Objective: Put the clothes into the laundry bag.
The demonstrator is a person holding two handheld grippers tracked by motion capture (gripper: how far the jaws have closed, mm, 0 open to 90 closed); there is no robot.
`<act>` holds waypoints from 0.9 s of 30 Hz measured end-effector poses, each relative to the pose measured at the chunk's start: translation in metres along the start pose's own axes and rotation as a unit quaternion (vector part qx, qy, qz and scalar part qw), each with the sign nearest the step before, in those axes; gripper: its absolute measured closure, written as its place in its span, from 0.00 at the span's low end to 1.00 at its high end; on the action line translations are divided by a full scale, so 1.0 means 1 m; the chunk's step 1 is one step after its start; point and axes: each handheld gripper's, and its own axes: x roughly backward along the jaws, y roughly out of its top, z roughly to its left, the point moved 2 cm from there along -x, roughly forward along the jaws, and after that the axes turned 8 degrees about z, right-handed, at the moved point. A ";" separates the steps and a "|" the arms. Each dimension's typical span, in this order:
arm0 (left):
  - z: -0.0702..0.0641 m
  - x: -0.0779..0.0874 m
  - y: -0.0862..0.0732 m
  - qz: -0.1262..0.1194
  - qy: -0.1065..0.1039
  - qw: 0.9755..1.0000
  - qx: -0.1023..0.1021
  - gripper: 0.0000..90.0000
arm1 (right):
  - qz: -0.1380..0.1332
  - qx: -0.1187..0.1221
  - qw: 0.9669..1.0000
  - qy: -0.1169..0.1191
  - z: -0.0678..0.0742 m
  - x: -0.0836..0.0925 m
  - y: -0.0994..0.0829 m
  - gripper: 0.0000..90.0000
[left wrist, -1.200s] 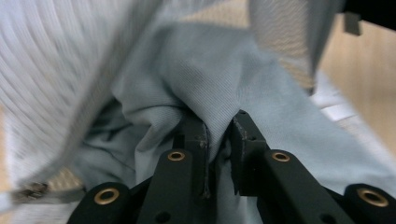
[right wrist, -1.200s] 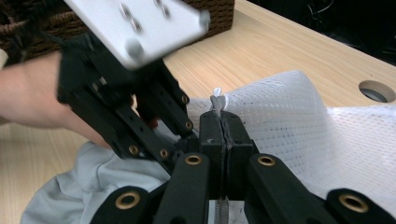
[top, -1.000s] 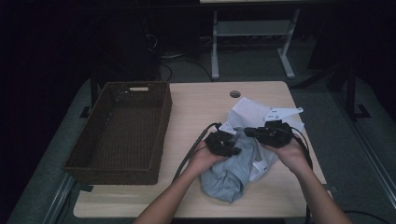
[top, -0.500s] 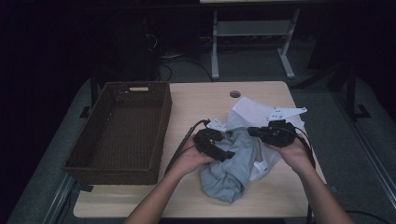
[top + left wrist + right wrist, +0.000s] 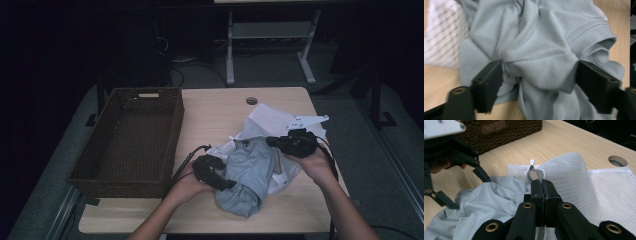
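Centrally, crumpled grey shirt [image 5: 250, 172] on wooden bench [image 5: 220, 112], lying half inside white mesh bag [image 5: 272, 120], bag's far end flat on bench toward right edge. Right claw [image 5: 541, 185] clamped together on edge of mesh bag by its zip tab [image 5: 532, 162]. Left claw [image 5: 537, 82] spread wide around bunched shirt fold, jaws just been narrowing, cloth between them, pads against fabric at both sides. Left of clothing, dark wicker basket [image 5: 130, 137] on bench. Beyond shirt, round cable hole [image 5: 251, 100].
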 end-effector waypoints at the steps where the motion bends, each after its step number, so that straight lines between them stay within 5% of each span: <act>1: 0.000 -0.002 0.000 0.003 0.001 1.000 -0.009 0.40 | 0.001 0.000 1.000 0.000 0.000 0.000 0.000 0.98; 6: -0.002 0.001 0.002 -0.005 0.011 1.000 -0.028 0.92 | 0.004 -0.001 1.000 0.002 0.000 -0.001 -0.001 0.98; 12: -0.002 0.023 0.023 -0.071 0.014 0.997 -0.028 0.96 | 0.003 0.000 1.000 0.005 0.002 -0.001 0.001 0.98; 16: -0.001 0.025 0.049 -0.089 0.020 0.995 -0.033 0.96 | 0.001 0.002 1.000 0.010 0.006 0.001 0.004 0.98; 21: 0.007 0.001 0.081 -0.086 0.059 0.994 -0.031 0.96 | -0.008 0.002 1.000 0.012 0.011 0.007 0.009 0.98; 27: 0.022 -0.043 0.084 -0.062 0.045 0.997 -0.001 0.95 | -0.013 -0.005 1.000 0.008 0.007 0.012 0.008 0.98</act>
